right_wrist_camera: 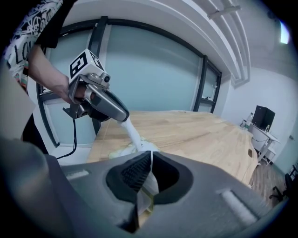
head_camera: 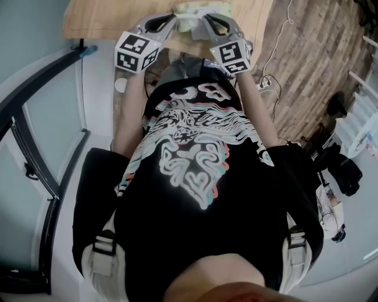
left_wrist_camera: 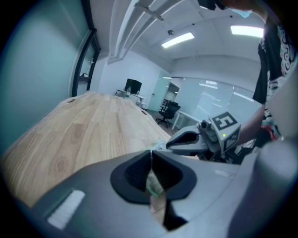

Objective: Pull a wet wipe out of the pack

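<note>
Looking down at the pale wooden surface (head_camera: 106,17), I see the light green wet-wipe pack (head_camera: 195,8) lying at its near edge. My right gripper (left_wrist_camera: 168,145) is clamped on the pack's wrapper. My left gripper (right_wrist_camera: 125,118) is closed on a white wipe (right_wrist_camera: 133,134) stretched up from it.

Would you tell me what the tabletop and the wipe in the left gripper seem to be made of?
Tabletop: looks like light wood or wood veneer, matte, with visible grain lines and knots. Wet wipe: seems a thin, soft white nonwoven cloth; it stretches into a limp strand from the left gripper.
</note>
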`<state>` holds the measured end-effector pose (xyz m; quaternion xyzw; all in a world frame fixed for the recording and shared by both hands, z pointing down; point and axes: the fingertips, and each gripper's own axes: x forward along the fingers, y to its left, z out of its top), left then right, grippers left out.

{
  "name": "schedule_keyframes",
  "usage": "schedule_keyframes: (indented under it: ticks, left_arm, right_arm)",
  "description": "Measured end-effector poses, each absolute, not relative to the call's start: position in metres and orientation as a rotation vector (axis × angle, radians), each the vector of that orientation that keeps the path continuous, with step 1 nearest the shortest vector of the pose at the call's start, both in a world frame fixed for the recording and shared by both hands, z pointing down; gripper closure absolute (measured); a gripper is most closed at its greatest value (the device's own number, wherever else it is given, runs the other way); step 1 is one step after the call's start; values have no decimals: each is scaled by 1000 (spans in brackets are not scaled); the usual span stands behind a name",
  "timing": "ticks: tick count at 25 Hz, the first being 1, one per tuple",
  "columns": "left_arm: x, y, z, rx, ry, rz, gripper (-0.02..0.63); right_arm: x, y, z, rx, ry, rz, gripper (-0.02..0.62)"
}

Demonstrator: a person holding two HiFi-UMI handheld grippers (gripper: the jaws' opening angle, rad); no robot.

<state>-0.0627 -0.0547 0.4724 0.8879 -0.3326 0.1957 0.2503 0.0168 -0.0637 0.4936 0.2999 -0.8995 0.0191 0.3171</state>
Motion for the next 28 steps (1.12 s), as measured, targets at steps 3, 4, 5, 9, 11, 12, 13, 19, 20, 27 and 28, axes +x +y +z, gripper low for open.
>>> schedule_keyframes:
  ticks: [3,4,5,9,11,12,13,19,20,27,28]
  left_arm:
    - [-65,-55,472,2412,-914,524,607]
    - [-66,-56,472,2411,-916,523,607]
    - [-67,-56,472,2411,-919,523,607]
    - [-69,-57,471,2411,-917,525,607]
    - [-69,-56,472,2418,-907,525,607]
    - [-69,-56,472,2422,-903,524,607]
    - [-69,-56,472,2424,-902,523,607]
    - [-75,-59,470,2414,-936,517,607]
    - [-76,-60,471,2410,-942,517,607]
    - [-87,-56,472,2389,-974,512,607]
    - [-89,-57,473,2387,-979,512,607]
  right_arm:
    - [13,-62,490,782,-2382,24,584]
    - [11,-62,489,779,-2387,21,584]
    - [9,-62,488,778,-2395,21,584]
    - [4,-63,484,777,-2416,24,584]
    - [2,-64,483,777,-2419,20,584]
    - [2,-64,484,777,-2423,22,584]
    - [1,-64,484,777,-2424,23,584]
    - [4,-63,482,776,-2427,17,584]
    - [4,-63,481,777,-2430,14,584]
    - [2,-59,482,768,-2435,16,584]
    - [2,-59,482,764,-2430,8,584]
